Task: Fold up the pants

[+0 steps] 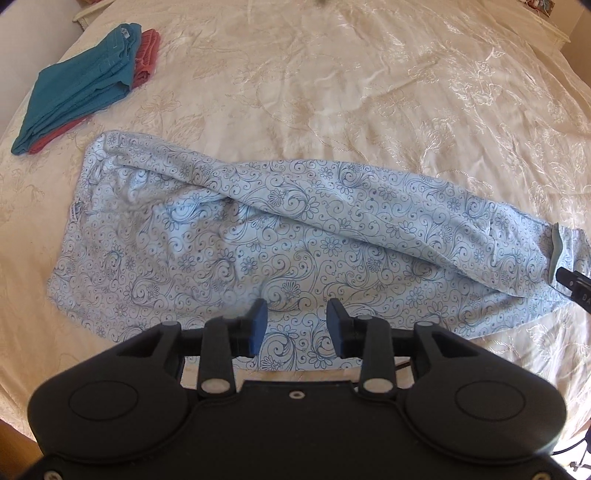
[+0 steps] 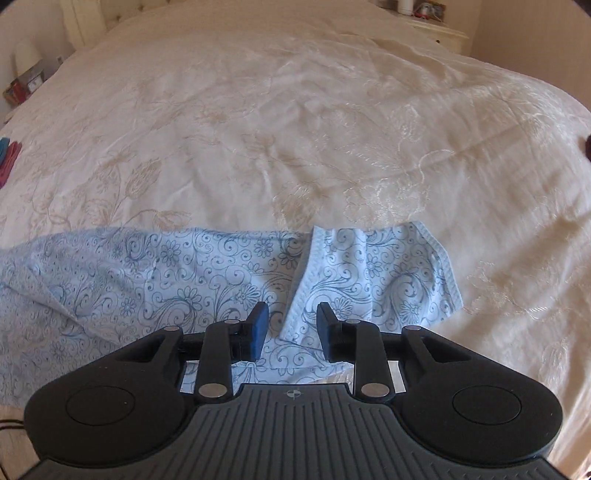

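Note:
Light blue pants (image 1: 280, 243) with a dark swirl-and-flower print lie lengthwise across the cream bedspread, folded leg on leg, waist at the left, hems at the right. My left gripper (image 1: 296, 321) is open over the near edge of the pants, and nothing sits between its blue pads. In the right wrist view the leg ends (image 2: 369, 273) lie with one hem turned back. My right gripper (image 2: 292, 325) is open above that turned hem, its pads clear of the cloth. Its tip (image 1: 574, 286) shows at the right edge of the left wrist view.
A folded teal garment (image 1: 81, 85) lies on a folded red one (image 1: 146, 55) at the bed's far left. The cream embroidered bedspread (image 2: 295, 129) stretches beyond the pants. A pale nightstand (image 2: 439, 31) stands past the far right corner.

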`<act>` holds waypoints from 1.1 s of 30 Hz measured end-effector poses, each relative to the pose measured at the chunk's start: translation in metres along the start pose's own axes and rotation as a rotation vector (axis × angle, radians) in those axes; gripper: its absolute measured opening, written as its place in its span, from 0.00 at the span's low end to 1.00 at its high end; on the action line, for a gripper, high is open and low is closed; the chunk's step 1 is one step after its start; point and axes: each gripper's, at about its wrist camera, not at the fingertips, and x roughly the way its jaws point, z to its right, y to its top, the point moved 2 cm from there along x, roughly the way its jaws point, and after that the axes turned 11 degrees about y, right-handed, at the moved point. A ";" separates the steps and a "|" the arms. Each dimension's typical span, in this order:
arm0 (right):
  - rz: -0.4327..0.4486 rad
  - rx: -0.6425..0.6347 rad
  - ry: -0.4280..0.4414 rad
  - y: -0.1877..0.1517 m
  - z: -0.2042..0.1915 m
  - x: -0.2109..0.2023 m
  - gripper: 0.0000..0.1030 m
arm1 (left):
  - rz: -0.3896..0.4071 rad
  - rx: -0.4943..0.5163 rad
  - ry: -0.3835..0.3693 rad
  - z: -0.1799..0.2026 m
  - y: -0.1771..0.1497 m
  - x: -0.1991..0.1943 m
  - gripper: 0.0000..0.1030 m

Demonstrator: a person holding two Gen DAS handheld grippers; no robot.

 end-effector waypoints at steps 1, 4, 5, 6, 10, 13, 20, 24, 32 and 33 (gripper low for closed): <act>-0.027 -0.053 -0.018 -0.003 -0.007 0.006 0.27 | -0.002 -0.004 0.007 0.000 -0.001 -0.001 0.44; -0.088 -0.154 -0.054 -0.013 -0.012 0.021 0.26 | -0.012 -0.016 0.021 0.002 -0.004 -0.002 0.44; -0.089 -0.176 -0.079 -0.015 -0.010 0.022 0.26 | -0.016 -0.021 0.021 0.002 -0.005 -0.001 0.44; -0.080 -0.185 -0.092 -0.016 -0.006 0.021 0.26 | -0.021 -0.026 0.019 0.003 -0.006 -0.001 0.44; 0.008 -0.118 -0.135 -0.007 0.026 0.002 0.07 | -0.024 -0.041 0.016 0.004 -0.006 -0.001 0.44; 0.038 -0.002 -0.170 0.001 0.062 -0.007 0.07 | -0.018 -0.044 0.020 0.004 -0.005 0.001 0.45; 0.067 0.107 -0.179 0.007 0.089 -0.020 0.08 | 0.005 -0.024 0.041 -0.014 -0.004 0.008 0.52; 0.134 0.062 -0.093 0.018 0.052 -0.040 0.11 | -0.003 -0.030 0.058 -0.041 0.000 0.022 0.52; 0.110 -0.121 0.255 0.041 -0.096 -0.034 0.17 | 0.002 -0.043 0.061 -0.113 0.016 0.060 0.52; 0.095 -0.143 0.283 0.042 -0.114 -0.031 0.17 | -0.001 -0.051 0.054 -0.125 0.018 0.066 0.52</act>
